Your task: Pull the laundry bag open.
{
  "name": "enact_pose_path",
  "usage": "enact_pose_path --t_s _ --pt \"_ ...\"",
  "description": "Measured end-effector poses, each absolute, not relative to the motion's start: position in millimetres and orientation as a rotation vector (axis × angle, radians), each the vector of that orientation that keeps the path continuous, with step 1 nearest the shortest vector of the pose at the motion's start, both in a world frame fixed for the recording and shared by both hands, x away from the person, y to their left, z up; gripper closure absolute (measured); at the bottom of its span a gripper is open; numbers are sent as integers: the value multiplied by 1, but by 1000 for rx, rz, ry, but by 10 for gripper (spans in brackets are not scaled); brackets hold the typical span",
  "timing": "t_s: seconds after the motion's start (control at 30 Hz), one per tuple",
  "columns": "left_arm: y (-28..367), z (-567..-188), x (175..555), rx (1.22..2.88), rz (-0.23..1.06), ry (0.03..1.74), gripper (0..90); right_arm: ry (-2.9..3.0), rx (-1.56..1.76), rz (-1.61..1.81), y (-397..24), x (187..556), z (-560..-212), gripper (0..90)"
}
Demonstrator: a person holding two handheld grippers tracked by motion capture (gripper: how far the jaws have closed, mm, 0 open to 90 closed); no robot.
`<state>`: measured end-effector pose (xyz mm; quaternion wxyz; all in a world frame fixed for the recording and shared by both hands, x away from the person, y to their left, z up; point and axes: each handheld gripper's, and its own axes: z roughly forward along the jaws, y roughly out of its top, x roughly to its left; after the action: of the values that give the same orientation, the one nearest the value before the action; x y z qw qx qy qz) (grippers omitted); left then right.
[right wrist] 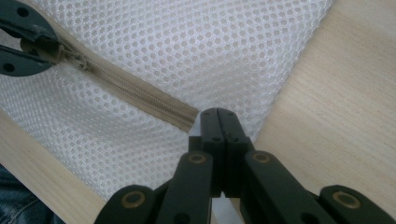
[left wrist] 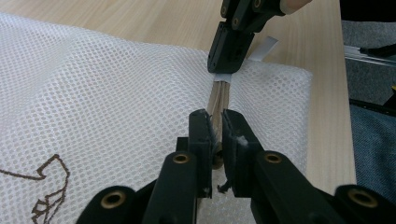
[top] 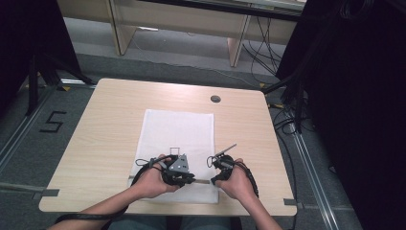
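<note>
So the white mesh bag (top: 178, 143) lay flat near the front edge of a light wooden table (top: 105, 124), and not much else was on that tabletop besides a small round grommet hole (top: 215, 98) further back. Off the table there was grey floor with a number marked on it (top: 51, 121), dark curtains on both sides, and cables (top: 287, 120) trailing down on the right. Nothing stood between the two hands and the bag.

The bag was a soft honeycomb netting with a brown printed drawing (left wrist: 46, 186) on it and a beige zipper (right wrist: 140, 95) running along its near edge. The left gripper (left wrist: 215, 128) had its jaws pinched on the zipper, right where the slider sat. The right gripper (right wrist: 219, 116) had its jaws pressed tight together at the zipper's far end, clamped on a little white tab (left wrist: 266, 49) at the bag's corner. Both grippers were black, chunky plastic with brass-coloured pins.
</note>
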<state>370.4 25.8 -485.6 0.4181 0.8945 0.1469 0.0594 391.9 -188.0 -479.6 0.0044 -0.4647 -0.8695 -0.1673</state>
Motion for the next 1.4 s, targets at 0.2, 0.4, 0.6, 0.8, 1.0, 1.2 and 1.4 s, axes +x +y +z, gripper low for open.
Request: enact_pose_path --t_s 0.2,0.4,0.6,0.8,1.0,1.2,1.4 --pt "26 -485 370 2258 164 355 822 -2697 -1472 -516 -187 391 -478 900" --pt "31 -483 370 2258 160 353 822 -2698 -1469 -516 -188 391 -478 900" --pt "34 -483 369 2247 149 364 822 -2686 -1487 -509 -187 391 -478 900" --pt "36 -483 369 2246 154 364 822 -2694 -1473 -518 -188 391 -478 900" --pt "40 -481 370 2247 157 367 822 -2694 -1473 -517 -188 391 -478 900" --pt "41 -482 369 2243 151 364 822 -2716 -1463 -525 -188 392 -479 900" --pt "45 -480 369 2238 153 369 822 -2717 -1460 -528 -188 392 -479 900"
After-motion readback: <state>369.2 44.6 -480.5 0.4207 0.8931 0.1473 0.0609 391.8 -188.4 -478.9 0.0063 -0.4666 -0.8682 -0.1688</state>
